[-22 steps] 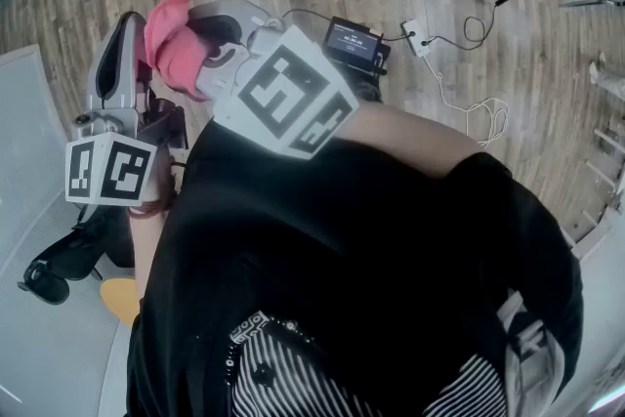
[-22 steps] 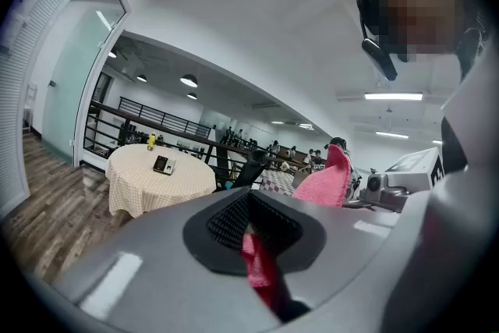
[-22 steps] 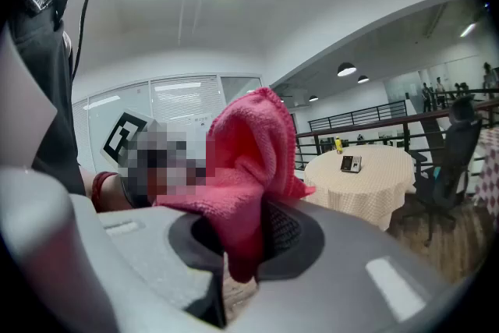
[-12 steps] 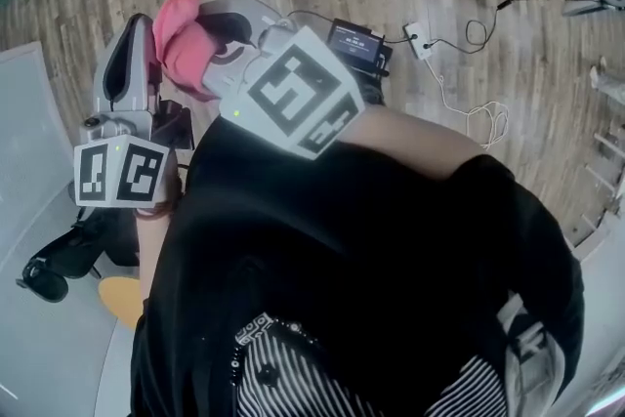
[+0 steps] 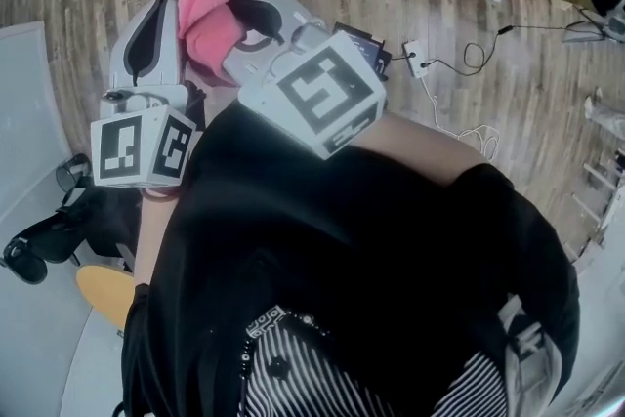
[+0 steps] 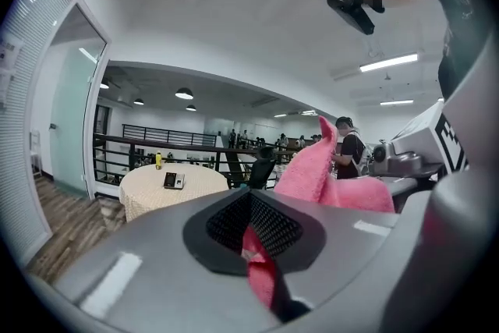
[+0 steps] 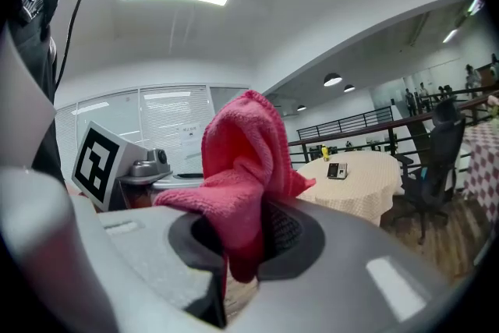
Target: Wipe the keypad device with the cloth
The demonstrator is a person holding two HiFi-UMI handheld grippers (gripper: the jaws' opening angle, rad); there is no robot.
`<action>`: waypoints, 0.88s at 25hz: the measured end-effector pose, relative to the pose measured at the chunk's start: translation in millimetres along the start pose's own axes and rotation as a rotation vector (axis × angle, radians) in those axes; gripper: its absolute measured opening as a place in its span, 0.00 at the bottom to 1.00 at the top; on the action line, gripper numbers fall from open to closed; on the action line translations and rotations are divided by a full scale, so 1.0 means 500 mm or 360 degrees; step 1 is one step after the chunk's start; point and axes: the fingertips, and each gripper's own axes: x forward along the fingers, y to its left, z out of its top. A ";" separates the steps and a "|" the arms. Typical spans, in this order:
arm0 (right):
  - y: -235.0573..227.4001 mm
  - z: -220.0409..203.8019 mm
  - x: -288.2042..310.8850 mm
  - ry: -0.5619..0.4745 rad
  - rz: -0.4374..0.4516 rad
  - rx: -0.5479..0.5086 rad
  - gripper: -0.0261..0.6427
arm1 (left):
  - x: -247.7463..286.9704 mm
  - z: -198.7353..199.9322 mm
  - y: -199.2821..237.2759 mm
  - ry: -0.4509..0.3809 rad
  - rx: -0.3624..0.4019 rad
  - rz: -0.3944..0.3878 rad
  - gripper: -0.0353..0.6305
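Note:
A pink cloth (image 5: 211,18) hangs bunched between my two raised grippers, in front of my chest. My left gripper (image 6: 260,255) is shut on a thin edge of the cloth (image 6: 261,274); the rest of it bulges to the right. My right gripper (image 7: 234,249) is shut on another fold, and the cloth (image 7: 240,156) puffs up above its jaws. In the head view the left gripper (image 5: 174,22) and the right gripper (image 5: 256,22) flank the cloth. The keypad device (image 6: 173,181) lies far off on a round table (image 6: 148,195) with a cream cover, and the device (image 7: 336,170) also shows in the right gripper view.
A yellow bottle (image 6: 157,161) stands on that table. A black office chair (image 7: 430,168) is beside it, with railings and several people behind. On the wood floor lie a black box with a screen (image 5: 361,45), a power strip (image 5: 414,55) and cables. A dark chair (image 5: 54,234) stands at my left.
Both grippers and the pink cloth between them have shifted up and to the right in the head view, still joined by the cloth.

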 end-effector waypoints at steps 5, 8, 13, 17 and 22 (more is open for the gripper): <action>-0.034 -0.009 -0.032 0.0001 -0.0048 0.0031 0.13 | 0.026 -0.002 -0.035 -0.0027 0.0008 -0.0043 0.05; -0.046 -0.009 -0.030 -0.0012 -0.0036 0.0026 0.13 | 0.032 0.001 -0.033 -0.0064 0.0009 -0.0012 0.05; -0.044 -0.013 -0.017 0.0016 -0.0001 0.0021 0.13 | 0.032 -0.008 -0.020 -0.0069 -0.0049 0.0004 0.05; -0.062 -0.013 0.011 0.0041 -0.0003 0.0002 0.13 | 0.055 -0.013 0.004 -0.0066 -0.0088 0.0002 0.05; -0.107 0.001 0.048 0.0060 -0.0036 -0.0021 0.13 | 0.109 -0.001 0.032 -0.0083 -0.0108 -0.0046 0.05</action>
